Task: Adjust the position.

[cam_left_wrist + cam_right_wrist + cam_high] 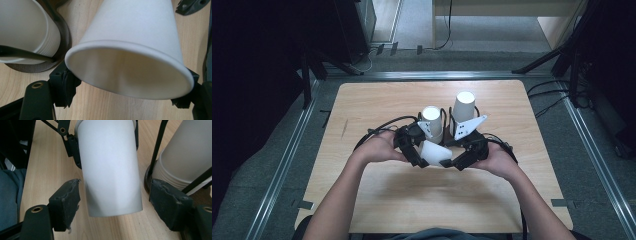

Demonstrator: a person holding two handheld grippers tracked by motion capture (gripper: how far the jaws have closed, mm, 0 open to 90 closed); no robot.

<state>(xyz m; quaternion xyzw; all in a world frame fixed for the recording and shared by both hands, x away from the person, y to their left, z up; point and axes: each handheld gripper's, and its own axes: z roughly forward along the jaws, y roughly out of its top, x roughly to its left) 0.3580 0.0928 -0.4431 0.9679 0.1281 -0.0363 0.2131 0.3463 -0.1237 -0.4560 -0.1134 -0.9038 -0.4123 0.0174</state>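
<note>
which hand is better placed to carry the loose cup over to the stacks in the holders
Left. The left gripper clamps the cup at its rim. The right gripper has its pads clear of the cup's base on both sides, so it would probably need to close first.

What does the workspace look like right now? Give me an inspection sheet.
Surface: wooden table, bare apart from the job's things.
Job's things: one loose paper cup held on its side; two cup stacks, mouths down, in black wire holders behind it.
Clutter: nothing seen.
Grippers: left gripper clamps the cup at its rim; right gripper is open around the cup's base end, gaps at both pads.
Cables: gripper cables trail over the table; more cables lie on the floor at right.
Surroundings: grey floor, metal rails around the table, dark stands.
</note>
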